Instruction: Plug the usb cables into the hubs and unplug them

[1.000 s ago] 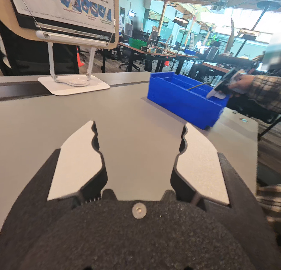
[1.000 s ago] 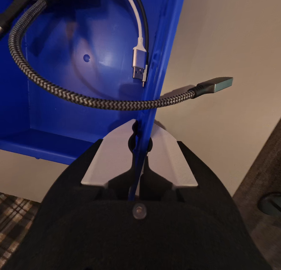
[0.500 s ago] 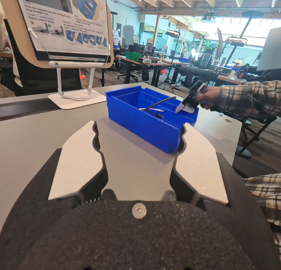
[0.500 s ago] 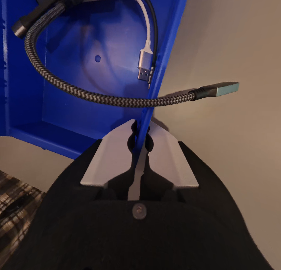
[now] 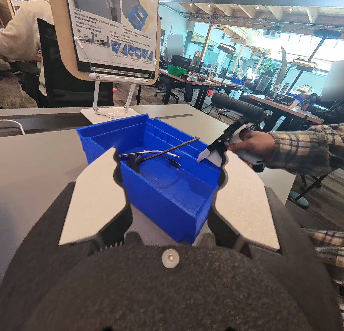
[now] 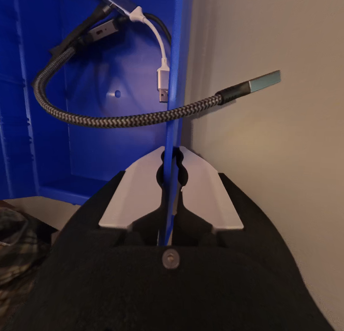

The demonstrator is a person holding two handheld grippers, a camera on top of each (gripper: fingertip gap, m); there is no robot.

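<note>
Since a second ago the bin (image 5: 167, 197) has come from the far right of the surface (image 5: 41, 165) to sit right before our left hand-held gripper (image 5: 169, 165), dragged there by our right hand-held gripper (image 6: 172, 152), which is still clamped on the bin's side wall. The left one stays wide open, holding nothing, its fingers framing the bin's near corner.

We judge this as setup: the cables and hub are now within reach of both tools, and no plugging has begun. Inside the bin lie a hub (image 6: 119, 3) at the far end, a white cable (image 6: 162, 61) with its silver plug against the wall, a black cable (image 5: 173, 161), and a braided cable (image 6: 115, 117) arching up over the gripped wall so its plug (image 6: 260, 83) hangs outside, above the bare surface.

For room: the bin walls are tall and the cables lie tangled near the hub, so reaching in from above looks easier than from the side. The braided plug outside the rim is the freest to take. A stand (image 5: 109, 113) just behind the bin limits pushing it farther back.
</note>
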